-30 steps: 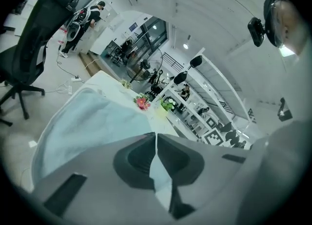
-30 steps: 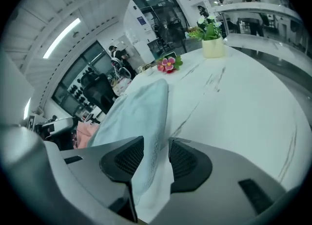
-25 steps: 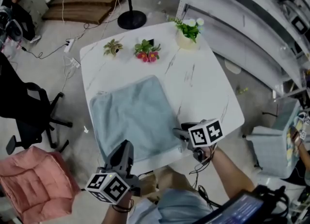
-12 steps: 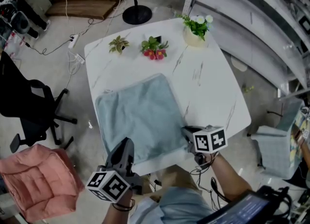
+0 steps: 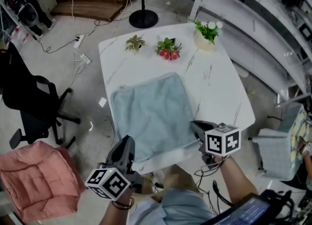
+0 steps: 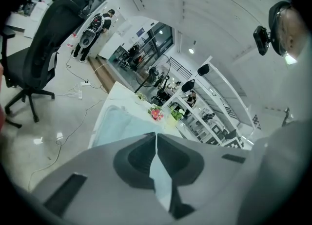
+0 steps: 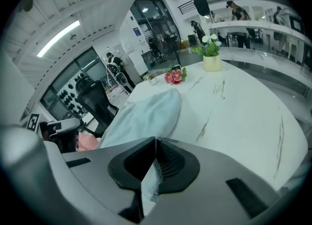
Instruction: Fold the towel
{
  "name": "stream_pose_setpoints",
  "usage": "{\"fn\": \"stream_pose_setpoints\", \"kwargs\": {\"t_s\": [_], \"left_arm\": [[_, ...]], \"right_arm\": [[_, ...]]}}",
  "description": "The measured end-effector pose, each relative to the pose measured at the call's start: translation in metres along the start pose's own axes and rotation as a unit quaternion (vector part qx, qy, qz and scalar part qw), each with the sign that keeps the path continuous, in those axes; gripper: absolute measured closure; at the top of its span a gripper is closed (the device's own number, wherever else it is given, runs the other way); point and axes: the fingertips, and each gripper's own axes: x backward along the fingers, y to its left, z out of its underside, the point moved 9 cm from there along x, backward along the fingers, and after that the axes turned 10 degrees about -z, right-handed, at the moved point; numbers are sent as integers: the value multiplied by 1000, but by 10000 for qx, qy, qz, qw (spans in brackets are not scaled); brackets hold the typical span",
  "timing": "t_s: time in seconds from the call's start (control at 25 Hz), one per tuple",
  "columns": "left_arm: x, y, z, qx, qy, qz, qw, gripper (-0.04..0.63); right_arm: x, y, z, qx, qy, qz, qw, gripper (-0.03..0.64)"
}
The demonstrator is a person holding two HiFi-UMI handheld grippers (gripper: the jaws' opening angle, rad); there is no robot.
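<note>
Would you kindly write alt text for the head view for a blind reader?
A pale blue towel lies flat on a white marbled table, its two near corners pinched by the left gripper and the right gripper. A leafy plant, red flowers and potted white flowers line the far edge.

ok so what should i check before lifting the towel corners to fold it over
1. Left tongs shut on the near left corner of the towel: ok, pale cloth shows between the jaws.
2. Right tongs on the near right corner: ok, they have just closed with cloth between the jaws.
3. Towel spread flat on the table: ok, apart from a small bump at its far left corner.
4. Landing area free: ok, the plants stand beyond the towel's far edge, apart from it.
5. Both corners gripped equally deep: cannot tell.
</note>
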Motion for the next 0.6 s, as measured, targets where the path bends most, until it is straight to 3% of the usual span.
{"fn": "stream_pose_setpoints", "kwargs": {"t_s": [0.24,0.6], "left_arm": [[24,18,-12,69,-191,47,9998,580],[53,44,-23,164,-401,41,9991,580]], "right_arm": [[-4,44,-18,634,-66,120,9979,589],[-23,93,-25,1193,17,104,9928,589]]}}
